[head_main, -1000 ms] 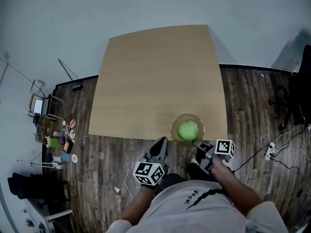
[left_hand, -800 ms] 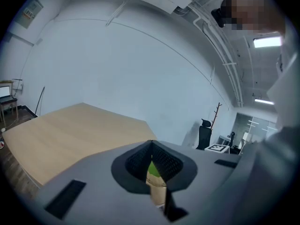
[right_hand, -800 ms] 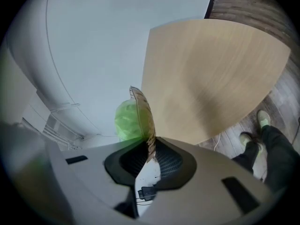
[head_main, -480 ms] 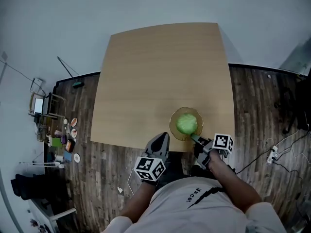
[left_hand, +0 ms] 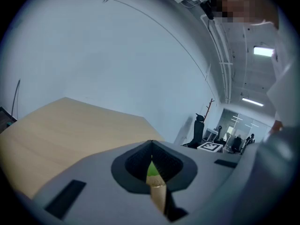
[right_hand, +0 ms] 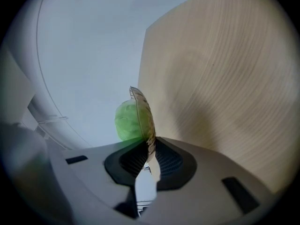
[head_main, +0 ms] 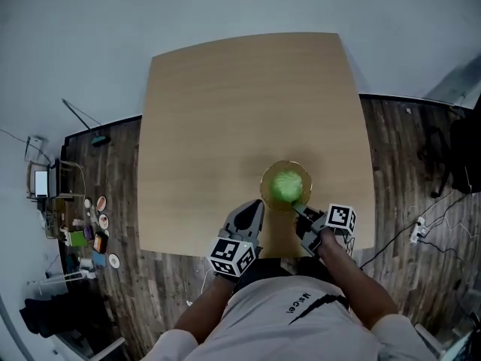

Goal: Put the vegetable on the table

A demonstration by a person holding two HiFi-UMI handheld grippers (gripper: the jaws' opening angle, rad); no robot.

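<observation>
Looking down from the head view: the pale wooden square table [head_main: 240,104] fills the middle of the frame, and near its lower edge sits a shallow amber bowl [head_main: 265,180] with the round green leafy vegetable [head_main: 286,186] inside it. The right gripper [head_main: 301,210] bites the bowl's lower right rim, so the vegetable rides in the bowl without being squeezed. The left gripper [head_main: 254,207] sits just beside the bowl's lower left, not touching it as far as I can tell.

Over to the left gripper view: jaws pressed together, nothing between them, with only a green sliver of vegetable [left_hand: 152,168] in the slit below where they meet. My read is a spare tool on standby.

Right gripper view now: jaws clamped on the thin bowl wall [right_hand: 143,111], seen edge-on at centre, with the vegetable [right_hand: 125,121] bulging to its left and the table [right_hand: 225,78] across the right. Whether the bowl rests on the wood I can't tell.
</observation>
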